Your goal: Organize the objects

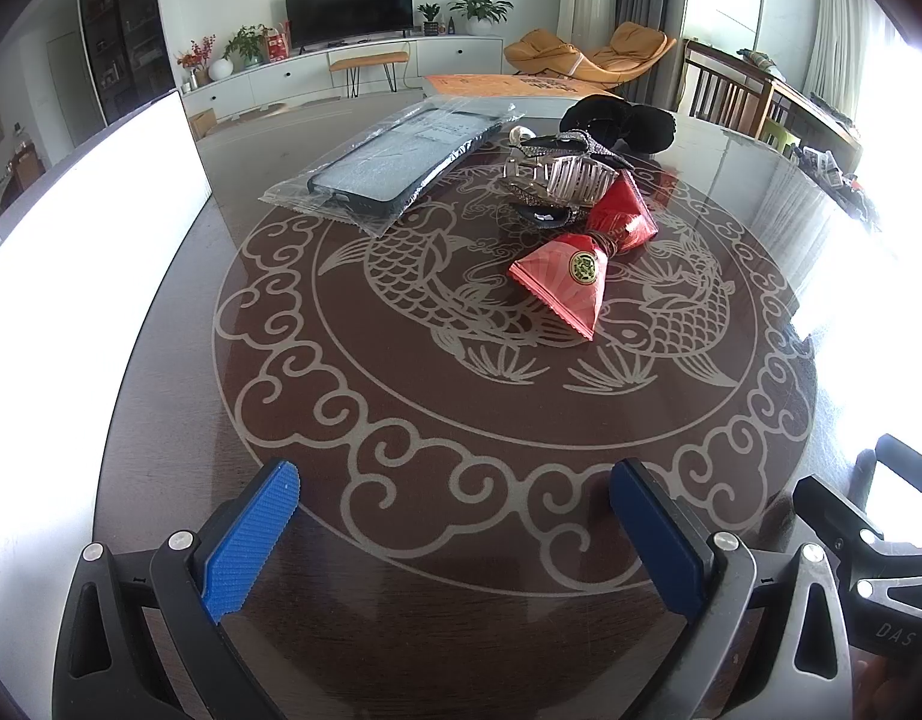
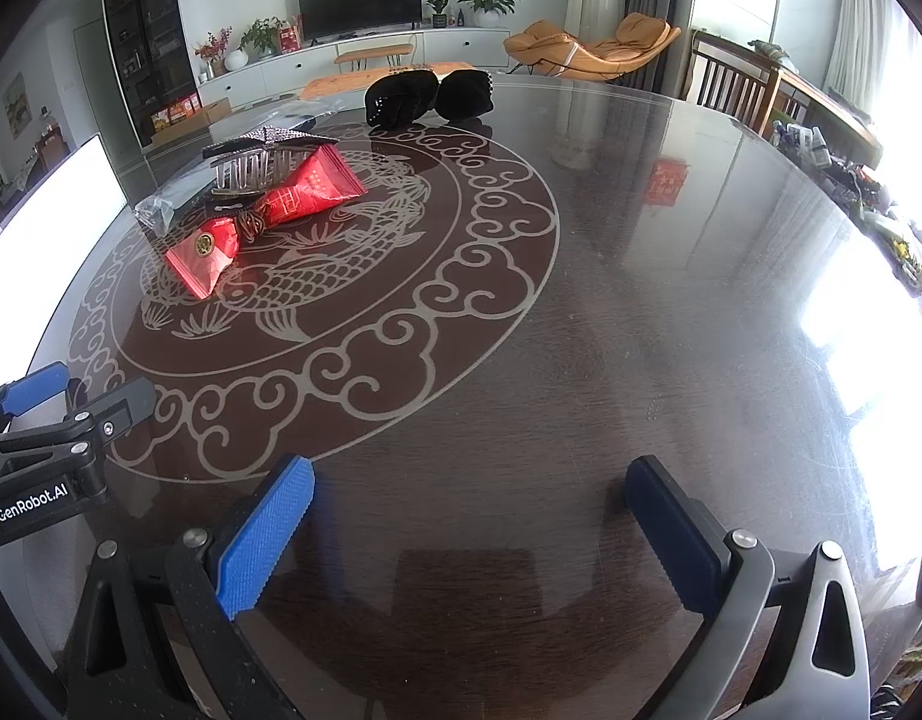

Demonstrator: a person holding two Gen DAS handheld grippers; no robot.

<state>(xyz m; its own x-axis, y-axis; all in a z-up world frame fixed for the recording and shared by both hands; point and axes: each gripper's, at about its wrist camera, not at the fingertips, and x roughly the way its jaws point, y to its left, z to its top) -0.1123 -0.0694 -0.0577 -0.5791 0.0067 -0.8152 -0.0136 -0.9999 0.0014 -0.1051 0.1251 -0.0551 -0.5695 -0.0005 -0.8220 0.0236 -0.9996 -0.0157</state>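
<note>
Left gripper (image 1: 455, 531): blue ribbed pads spread wide, nothing between them, hovering over the near edge of the dark round glass-topped table (image 1: 581, 480) with its pale fish-and-cloud pattern. Right gripper (image 2: 470, 531): jaws likewise released and empty, over bare dark tabletop to the right of the pattern ring. Each gripper shows at the edge of the other's view, side by side and apart.

Objects clustered on the far half of the pattern:
- dark phone case in a clear plastic sleeve (image 1: 395, 159), lying flat, far left of the group
- silver rhinestone claw hair clip (image 1: 557, 174), teeth facing the camera, resting on the rear lobe of the red paper fan-shaped ornament (image 1: 572, 282)
- ornament pinched at its middle, with a round gold-and-green seal on the near lobe; near lobe lies on the fish motif
- black velvet bow-shaped hair accessory (image 1: 623, 120) behind the clip, toward the far rim; in the right wrist view it sits apart from the clip
- orange flat book or box (image 1: 491, 84) at the far table edge, beyond the sleeve

White flat panel (image 1: 95, 210) stands at the table's left edge, overexposed
</note>
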